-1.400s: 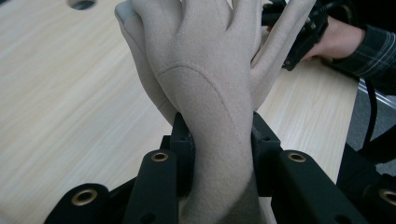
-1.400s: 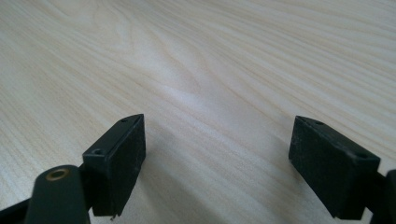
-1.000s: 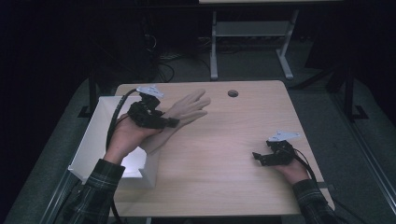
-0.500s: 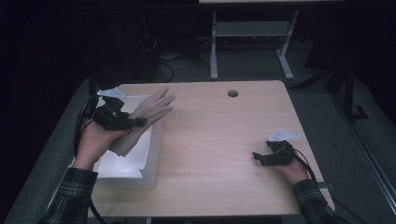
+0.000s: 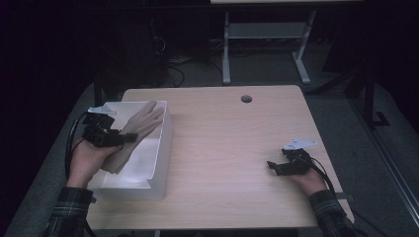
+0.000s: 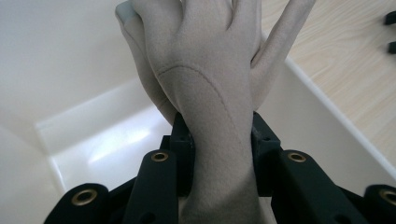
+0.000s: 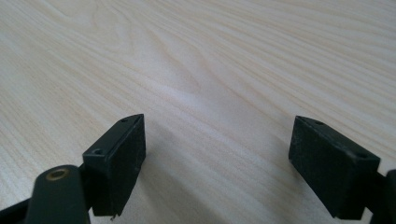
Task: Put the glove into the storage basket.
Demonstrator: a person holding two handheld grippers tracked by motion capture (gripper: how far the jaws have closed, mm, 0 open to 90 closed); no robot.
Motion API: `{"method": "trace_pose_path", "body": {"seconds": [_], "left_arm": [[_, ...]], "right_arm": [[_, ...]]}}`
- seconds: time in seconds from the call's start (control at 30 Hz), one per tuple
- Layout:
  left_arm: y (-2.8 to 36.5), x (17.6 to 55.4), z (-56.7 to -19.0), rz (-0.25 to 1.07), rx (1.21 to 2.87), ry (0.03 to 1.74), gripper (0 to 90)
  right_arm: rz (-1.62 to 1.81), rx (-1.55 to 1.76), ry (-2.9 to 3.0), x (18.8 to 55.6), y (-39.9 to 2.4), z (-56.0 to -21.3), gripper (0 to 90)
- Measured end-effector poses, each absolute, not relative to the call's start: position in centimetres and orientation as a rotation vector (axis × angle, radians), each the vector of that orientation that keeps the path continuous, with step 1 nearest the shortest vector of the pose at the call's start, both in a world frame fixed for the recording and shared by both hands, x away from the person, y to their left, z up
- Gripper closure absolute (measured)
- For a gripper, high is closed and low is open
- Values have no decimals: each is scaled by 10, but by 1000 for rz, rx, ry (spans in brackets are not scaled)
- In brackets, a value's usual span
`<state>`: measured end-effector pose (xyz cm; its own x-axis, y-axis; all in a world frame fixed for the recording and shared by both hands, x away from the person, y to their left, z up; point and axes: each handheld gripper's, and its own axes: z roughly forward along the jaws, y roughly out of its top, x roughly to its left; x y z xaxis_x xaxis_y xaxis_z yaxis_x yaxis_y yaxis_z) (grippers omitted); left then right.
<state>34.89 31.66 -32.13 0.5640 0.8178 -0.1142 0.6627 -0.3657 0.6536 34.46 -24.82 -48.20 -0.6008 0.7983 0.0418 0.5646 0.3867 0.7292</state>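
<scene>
A beige glove [image 5: 134,132] hangs over the white box [image 5: 165,143] at the table's left side, its fingers pointing toward the far right. My left gripper [image 5: 126,138] is shut on the glove's cuff; in the left gripper view the glove [image 6: 205,88] is pinched between the two black jaws above the box's white floor [image 6: 107,144]. My right gripper [image 5: 273,167] rests low on the table near the front right, open with nothing between its fingers [image 7: 119,158], just bare wood.
The wooden table [image 5: 232,148] has a small round grommet [image 5: 246,98] near its far edge. A metal desk frame [image 5: 262,44] stands on the carpet behind. Dark space surrounds the left and back.
My left gripper has carried the glove leftward from over the table's middle to above the white box and lowered it. The right gripper has stayed in place.
</scene>
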Motion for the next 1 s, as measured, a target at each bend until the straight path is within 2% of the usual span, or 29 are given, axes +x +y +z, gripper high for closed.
{"method": "trace_pose_path", "body": {"seconds": [0.57,1.0], "left_arm": [[315,368,-387,298,2167,1280,685],[309,370,-418,315,2206,1296,681]], "right_arm": [[1041,1191,2333,345,-248,-482,185],[1041,1191,2333,345,-248,-482,185]]}}
